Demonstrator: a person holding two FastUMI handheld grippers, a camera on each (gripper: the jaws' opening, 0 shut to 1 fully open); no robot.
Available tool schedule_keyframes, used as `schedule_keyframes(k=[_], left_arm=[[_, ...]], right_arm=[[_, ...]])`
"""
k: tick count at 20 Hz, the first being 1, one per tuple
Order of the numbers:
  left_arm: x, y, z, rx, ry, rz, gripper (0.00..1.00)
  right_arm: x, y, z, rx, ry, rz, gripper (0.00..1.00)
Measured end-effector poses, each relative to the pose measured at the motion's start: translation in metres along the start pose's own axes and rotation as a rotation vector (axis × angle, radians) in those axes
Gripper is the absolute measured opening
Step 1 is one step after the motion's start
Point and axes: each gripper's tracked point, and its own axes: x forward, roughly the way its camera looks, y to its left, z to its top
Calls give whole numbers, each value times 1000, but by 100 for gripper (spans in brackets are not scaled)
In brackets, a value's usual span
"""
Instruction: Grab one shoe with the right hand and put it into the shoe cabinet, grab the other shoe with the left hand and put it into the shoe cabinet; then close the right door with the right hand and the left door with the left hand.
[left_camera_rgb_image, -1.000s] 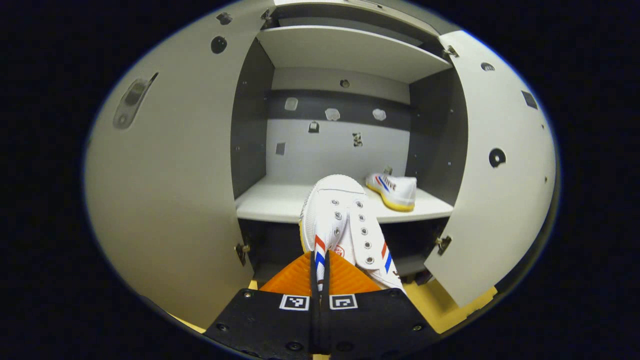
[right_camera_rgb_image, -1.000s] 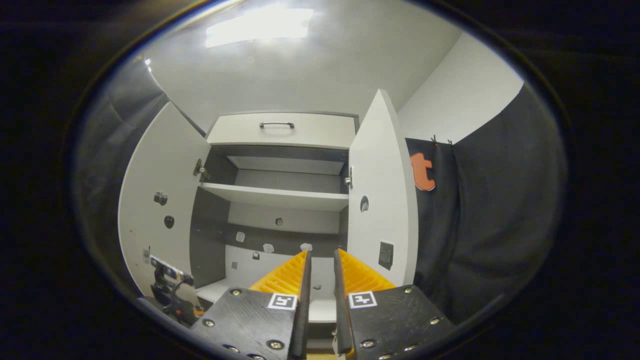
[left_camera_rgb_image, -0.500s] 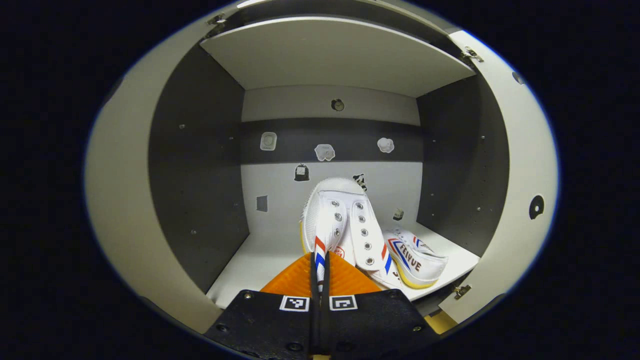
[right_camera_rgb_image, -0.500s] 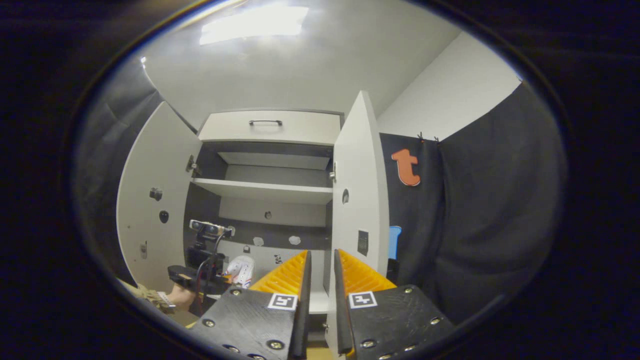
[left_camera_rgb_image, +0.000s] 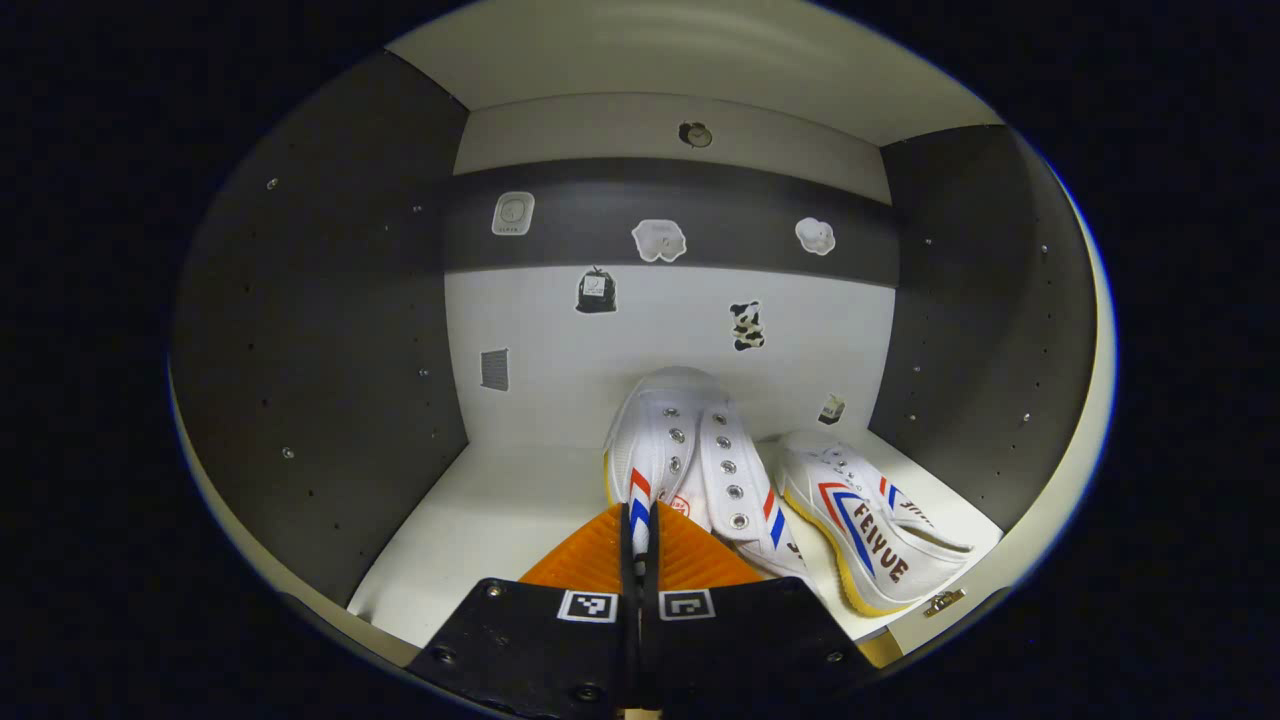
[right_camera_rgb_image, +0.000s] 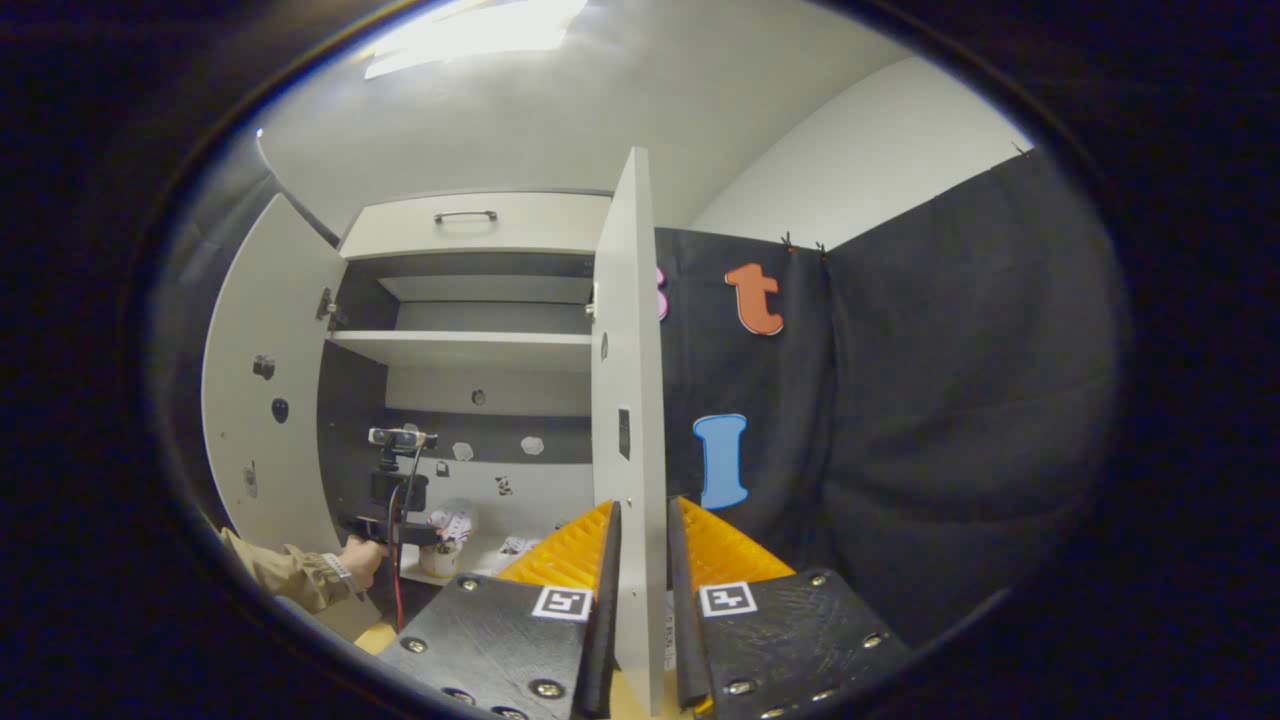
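Inside the grey-walled shoe cabinet (left_camera_rgb_image: 330, 330), in the left gripper view, your left tool (left_camera_rgb_image: 640, 530) is pinched tight on the collar edge of a white canvas lace-up shoe with red and blue stripes (left_camera_rgb_image: 685, 450). You hold it by the heel end so the toe leads toward the back wall, over the white lower shelf (left_camera_rgb_image: 480, 530). I cannot tell whether its sole has touched the shelf. The matching white canvas shoe with a yellow sole (left_camera_rgb_image: 865, 520) already lies on that shelf just to the right, close beside the held one, so I judge that you are aiming for the free space left of it. A second ago both open doors framed this view and the held shoe was outside the cabinet; now only the interior surrounds it, and the resting shoe looms much nearer.

In the right gripper view, your right tool (right_camera_rgb_image: 640, 560) stands part open with nothing gripped; the edge of the white right cabinet door (right_camera_rgb_image: 630, 400) lines up between its fingers, though I cannot tell whether they touch it. I judge this to be staging for the close. Farther off, your left hand (right_camera_rgb_image: 360, 550) holds the other tool in the cabinet opening, beside the open white left door (right_camera_rgb_image: 260, 400). A second ago the right door stood right of the fingers, its inner face showing; now it is edge-on and centred.
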Motion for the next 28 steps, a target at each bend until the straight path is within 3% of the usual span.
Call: schedule_keyframes(k=[2, 3, 4, 6, 7, 9, 10, 12, 13, 14, 15, 19, 24, 26, 27, 28], left_arm=[[9, 0, -11, -4, 37, -11, 6], [8, -1, -6, -13, 22, -23, 9], [3, 3, 9, 1, -31, -3, 16], [-3, 0, 41, 47, -123, -35, 13], [-11, -4, 52, 81, -148, -45, 20], [-29, -14, 69, 137, -179, -70, 51], [-38, -21, 76, 138, -197, -89, 65], [-59, -30, 88, 121, -228, -110, 90], [-69, -31, 91, 119, -240, -113, 90], [-80, -32, 96, 119, -251, -114, 96], [-91, -34, 101, 119, -265, -117, 96], [-138, -32, 119, 104, -318, -110, 96], [-195, -17, 130, 73, -360, -78, 99], [-215, -8, 134, 83, -383, -55, 99], [-224, -5, 136, 85, -392, -49, 96], [-233, -2, 137, 84, -400, -44, 96]], right_arm=[[3, -11, -8, 0, 20, -12, 25], [5, -17, -11, -4, 28, -21, 31], [8, -24, -14, -11, 32, -31, 37], [13, -34, -18, -21, 39, -48, 38], [14, -36, -20, -22, 45, -42, 39], [24, -43, -28, -28, 54, -47, 48], [26, -45, -30, -27, 57, -39, 41], [35, -46, -36, -27, 69, -25, 64], [37, -48, -39, -30, 73, -23, 70], [40, -48, -39, -28, 73, -11, 64], [41, -48, -41, -23, 74, -2, 74], [46, -48, -43, -21, 85, 34, 70], [44, -38, -40, 23, 79, 95, 73], [44, -30, -39, 26, 78, 115, 70], [44, -29, -39, 14, 77, 115, 63], [44, -27, -40, 7, 73, 116, 71]])
